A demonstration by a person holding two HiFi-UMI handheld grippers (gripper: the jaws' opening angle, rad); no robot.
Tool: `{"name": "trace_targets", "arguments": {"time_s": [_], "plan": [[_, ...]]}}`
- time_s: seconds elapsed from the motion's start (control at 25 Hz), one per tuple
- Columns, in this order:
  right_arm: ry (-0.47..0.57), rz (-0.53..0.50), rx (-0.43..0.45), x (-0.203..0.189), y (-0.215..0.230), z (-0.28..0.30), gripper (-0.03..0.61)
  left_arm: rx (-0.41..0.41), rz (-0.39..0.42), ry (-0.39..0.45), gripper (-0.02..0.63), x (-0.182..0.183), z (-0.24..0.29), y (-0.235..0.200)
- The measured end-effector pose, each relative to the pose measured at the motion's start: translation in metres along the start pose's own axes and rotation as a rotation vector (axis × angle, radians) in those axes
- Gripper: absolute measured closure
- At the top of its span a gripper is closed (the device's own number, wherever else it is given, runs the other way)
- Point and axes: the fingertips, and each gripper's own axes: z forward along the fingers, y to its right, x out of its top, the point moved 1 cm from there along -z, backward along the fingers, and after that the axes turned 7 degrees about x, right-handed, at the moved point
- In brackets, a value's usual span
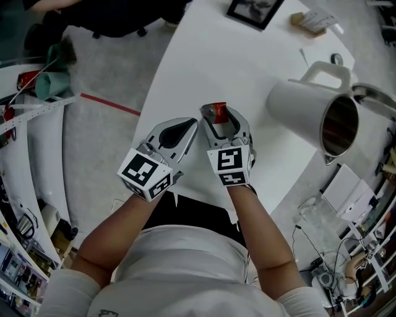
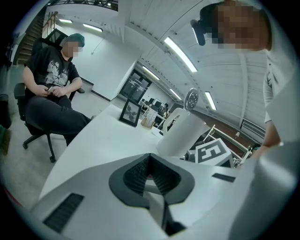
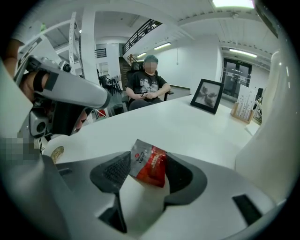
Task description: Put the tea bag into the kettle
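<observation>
A red and grey tea bag (image 1: 218, 110) (image 3: 149, 164) stands tilted between the pads of my right gripper (image 1: 218, 115) (image 3: 147, 168), which is shut on it just above the white table (image 1: 235, 56). Close on its left is my left gripper (image 1: 192, 122) (image 2: 150, 160), shut with its tips meeting and nothing between them. The white kettle (image 1: 303, 110) (image 2: 180, 136) (image 3: 274, 140) stands to the right of both grippers, lid off, its dark opening (image 1: 339, 127) facing right. Its handle is on the far side.
A black picture frame (image 1: 253, 11) (image 2: 130, 112) (image 3: 207, 96) and a small box of packets (image 1: 314, 21) stand at the table's far end. A person sits on a chair (image 2: 51, 93) (image 3: 149, 86) beyond the table. Cables and clutter (image 1: 346, 247) lie past the right edge.
</observation>
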Motion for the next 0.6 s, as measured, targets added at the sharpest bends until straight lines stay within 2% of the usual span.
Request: {"name": "trace_targets", "arguments": {"time_s": [0.12,0.16,0.28,0.6], "plan": [[0.004,0.002,0.004,0.0,-0.001,-0.002,0.435,-0.004,-0.004,0.001,0.603,0.002,-0.009,0.004],[0.004,0.001,0.002,0.0,-0.001,-0.003,0.448,-0.005,-0.003,0.002,0.603,0.003,-0.011,0.004],[0.0,0.015,-0.007,-0.001,0.0,-0.002,0.457,-0.011,-0.001,0.003,0.603,0.004,-0.02,0.005],[0.026,0.16,-0.019,-0.002,-0.014,-0.008,0.488,-0.043,0.039,-0.001,0.603,0.018,-0.052,0.011]]}}
